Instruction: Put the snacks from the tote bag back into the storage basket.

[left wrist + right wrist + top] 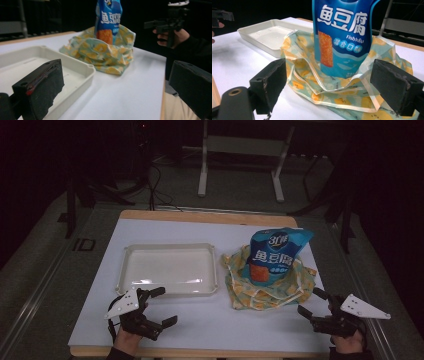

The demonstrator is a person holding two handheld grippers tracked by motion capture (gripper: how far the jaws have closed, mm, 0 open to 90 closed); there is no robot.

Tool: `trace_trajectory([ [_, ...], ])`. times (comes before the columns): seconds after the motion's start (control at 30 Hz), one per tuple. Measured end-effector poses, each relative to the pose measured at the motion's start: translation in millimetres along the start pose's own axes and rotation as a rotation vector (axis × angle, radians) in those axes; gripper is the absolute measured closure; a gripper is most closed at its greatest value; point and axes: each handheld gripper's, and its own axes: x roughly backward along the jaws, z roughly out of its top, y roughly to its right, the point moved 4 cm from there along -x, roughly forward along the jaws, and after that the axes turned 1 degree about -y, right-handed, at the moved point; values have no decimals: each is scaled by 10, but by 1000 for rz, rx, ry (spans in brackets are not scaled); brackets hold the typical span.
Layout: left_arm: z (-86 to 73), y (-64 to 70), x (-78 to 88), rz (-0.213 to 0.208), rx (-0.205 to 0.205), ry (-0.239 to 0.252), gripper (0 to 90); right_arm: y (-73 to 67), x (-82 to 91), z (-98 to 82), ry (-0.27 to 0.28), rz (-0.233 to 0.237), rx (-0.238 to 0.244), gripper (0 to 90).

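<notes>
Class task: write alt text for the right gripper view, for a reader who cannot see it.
A blue snack pouch stands upright in a crumpled yellow-patterned bag, framed by the open right gripper. A white tray sits behind on the table.

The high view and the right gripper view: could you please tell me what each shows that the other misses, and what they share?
High view alone: the whole table, both forearms, the right hand-held gripper from above, and the metal frame on the floor behind. Right gripper view alone: the snack bag's small print, "Fish tofu". Shared: the blue snack bag upright in the crumpled yellow-patterned bag, and the white tray.
</notes>
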Motion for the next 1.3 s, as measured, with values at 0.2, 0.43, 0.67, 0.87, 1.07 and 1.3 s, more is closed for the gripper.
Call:
trace_trajectory([
  [0.2, 1, 18, -38, -43, 20, -3, 4, -3, -10, -34, -67, 48, 33, 136],
  [0.43, 25, 44, -106, -60, 61, -21, 4, -34, 54, 13, -38, 103, 18, 126],
  [0.67, 102, 80, -155, -99, 67, -47, 4, -32, 111, 38, -41, 154, 21, 113],
  [0.87, 123, 79, -258, -118, 45, -67, 4, -65, 132, 63, -67, 155, 74, 111],
  [1.07, 176, 66, -380, -106, 25, -67, 4, -49, 149, 82, -46, 167, 78, 111],
  [1.3, 223, 66, -516, -128, 18, -89, 4, -19, 112, 108, -36, 179, 56, 110],
])
